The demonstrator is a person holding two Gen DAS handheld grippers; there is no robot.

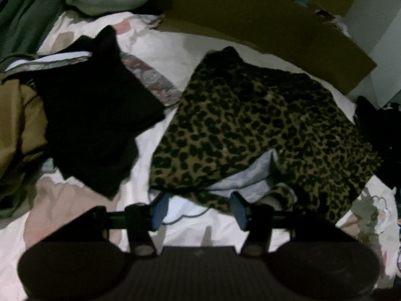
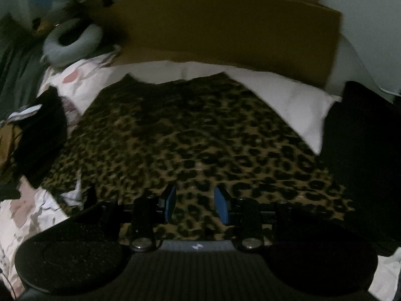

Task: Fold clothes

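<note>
Taking the leopard-print garment (image 1: 250, 125) as the landmark: far to its left on the bed (image 1: 180, 50) a tan garment (image 1: 20, 125) lies bunched, and just left of the leopard print sits a black garment (image 1: 95, 115), folded flat by the look of it. The leopard piece itself is spread over the middle of the bed, with a pale grey lining (image 1: 250, 175) turned out at its near edge. Behind it a brown cardboard sheet (image 2: 225, 30) leans, with a grey neck pillow (image 2: 72, 42) off to the back left. To its right lies a white pillow (image 2: 295, 105) and then more dark cloth (image 2: 363, 150).

The left gripper (image 1: 199, 209) hangs with its jaws wide and empty, just short of the garment's near hem, by the turned-out lining. The right gripper (image 2: 194, 204) is also spread and empty, poised directly over the leopard fabric near its near edge.

Whether this piece is mid-fold or only laid out, the pictures do not settle. For a clean fold, I judge both grippers should pinch a single edge layer at matching corners, tuck the lining in, and keep the cloth taut so no crease bunches.
</note>
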